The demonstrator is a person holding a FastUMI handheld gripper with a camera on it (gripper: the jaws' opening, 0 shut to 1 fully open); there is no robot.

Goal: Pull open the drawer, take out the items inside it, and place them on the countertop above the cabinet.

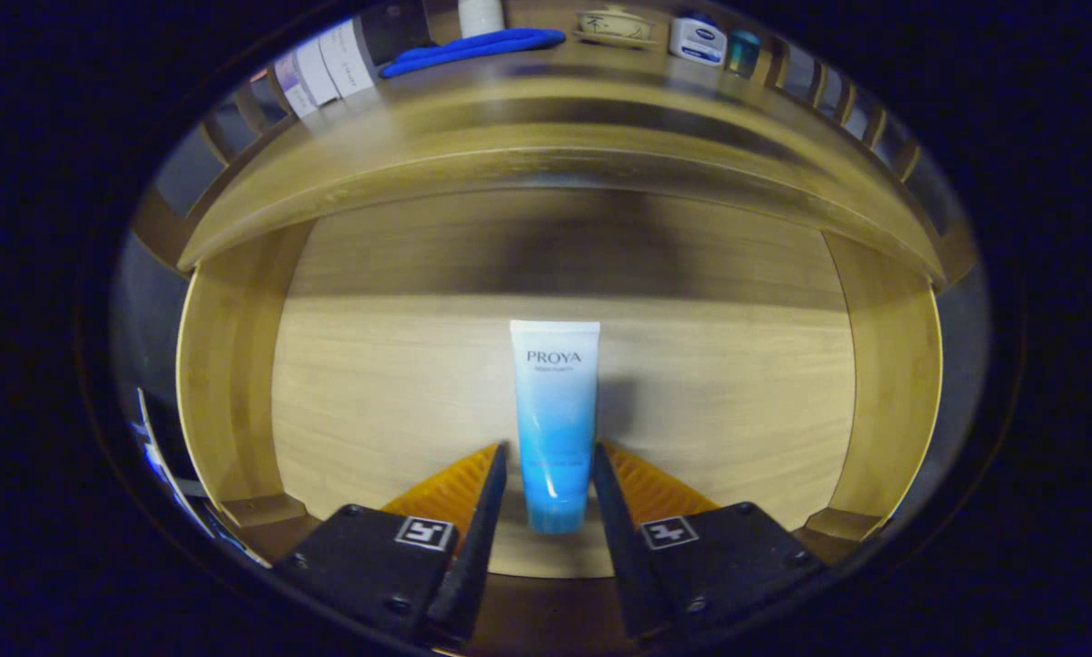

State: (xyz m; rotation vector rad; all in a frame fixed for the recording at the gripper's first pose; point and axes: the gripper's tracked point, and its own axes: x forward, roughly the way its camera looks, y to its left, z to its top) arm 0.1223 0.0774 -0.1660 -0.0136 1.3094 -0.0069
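Pale bamboo fills my view: the drawer (372, 383) is pulled open and I am looking down into it along the fingers. One item lies on its floor, a blue-and-white tube (555, 411), flat on its back with the crimped white end pointing away from me and the cap end toward me. My gripper (550, 470) straddles that cap end, the fingers (486, 493) parted with the tube between them. The tips sit just beside its flanks, but I cannot tell whether they touch it yet; I read the jaws as open, not clamped.

Above the drawer runs the countertop (546, 100), already carrying a blue cloth (473, 47), a small white jar (697, 41), a lidded bowl (614, 25) and some bottles (327, 64) at the far left.

My guess is that the grasp is about to close, and the risks sit there. The tube is soft and tapers toward the cap, so a squeeze this low could let it squirt forward out of the pads, or pivot and droop once lifted. If the fingers ride too high they may only pinch its upper curve and roll it. Pressing too low could jam the tips on the drawer floor. On the way up, the cabinet's front edge overhangs, and a dangling tube could catch it.
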